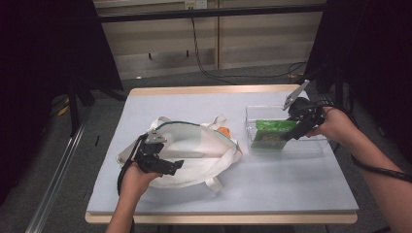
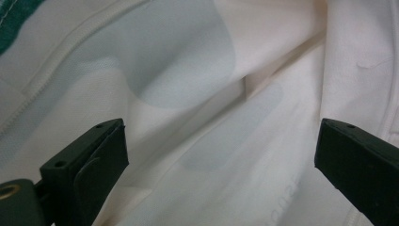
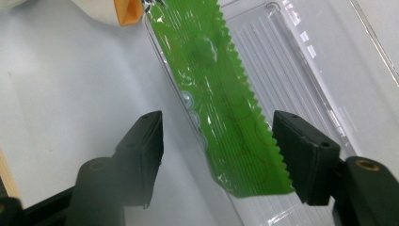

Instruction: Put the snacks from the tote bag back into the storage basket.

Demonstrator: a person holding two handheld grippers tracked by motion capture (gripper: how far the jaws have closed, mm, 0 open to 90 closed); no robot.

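Note:
A white cloth tote bag (image 1: 194, 150) with a green-trimmed mouth lies on the left half of the table. My left gripper (image 1: 177, 166) rests on its near left side. In the left gripper view the left gripper (image 2: 221, 155) stands open, with creased white bag fabric (image 2: 282, 56) behind its jaws. A green snack packet (image 1: 272, 132) lies in a clear plastic bin (image 1: 311, 145) on the right. My right gripper (image 1: 286, 137) reaches into the bin from the right. Its jaws (image 3: 219, 141) stand open on either side of the packet's (image 3: 221, 103) near end, pads apart from it.
The table top (image 1: 291, 179) is pale blue-grey with a wooden edge. An orange patch (image 1: 224, 131) of the bag lies close to the bin's left wall (image 3: 164, 61). Black curtains and stands flank the table, and cables run across the floor behind it.

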